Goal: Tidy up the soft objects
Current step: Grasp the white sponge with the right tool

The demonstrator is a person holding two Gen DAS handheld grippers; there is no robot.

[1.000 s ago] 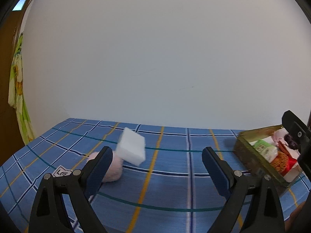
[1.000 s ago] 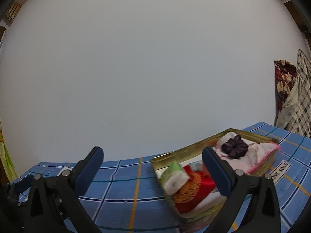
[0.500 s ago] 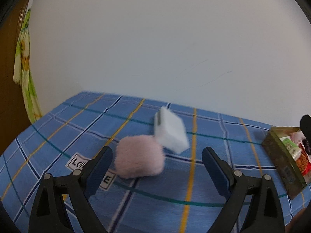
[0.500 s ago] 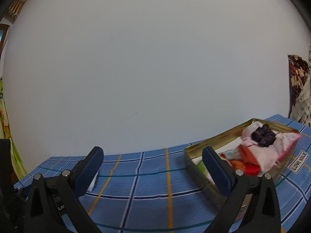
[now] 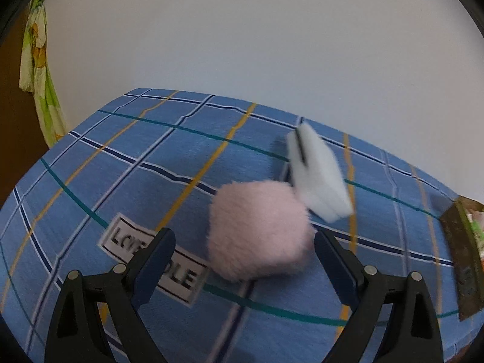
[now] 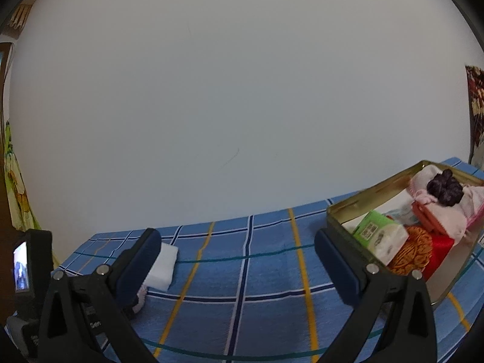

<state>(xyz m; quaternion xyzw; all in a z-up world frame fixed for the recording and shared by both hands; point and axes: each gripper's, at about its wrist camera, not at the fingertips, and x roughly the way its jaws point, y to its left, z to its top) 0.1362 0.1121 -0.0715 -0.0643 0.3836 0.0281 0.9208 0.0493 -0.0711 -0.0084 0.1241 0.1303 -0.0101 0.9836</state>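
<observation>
A fluffy pink pom-pom (image 5: 258,231) lies on the blue plaid cloth (image 5: 127,163), just ahead of my open left gripper (image 5: 245,254) and between the lines of its two fingers. A white sponge block (image 5: 317,175) leans against the pom-pom's far right side; in the right wrist view the same white sponge (image 6: 161,263) shows partly behind my left finger. My right gripper (image 6: 237,251) hangs open and empty over the cloth. A gold tin (image 6: 341,211) at the right holds a green tissue pack (image 6: 381,236), an orange crocheted piece, pink cloth and a dark scrunchie (image 6: 444,187).
The tin's dark side (image 5: 462,257) shows at the right edge of the left wrist view. A white wall stands behind the table. Green-yellow fabric (image 5: 37,69) hangs at the far left. The left gripper's body with a small screen (image 6: 24,266) sits low left in the right wrist view.
My left gripper has swung left and down toward the pom-pom, which now looms large between the fingers. My right gripper has turned left, so the tin has slid to the right edge.
</observation>
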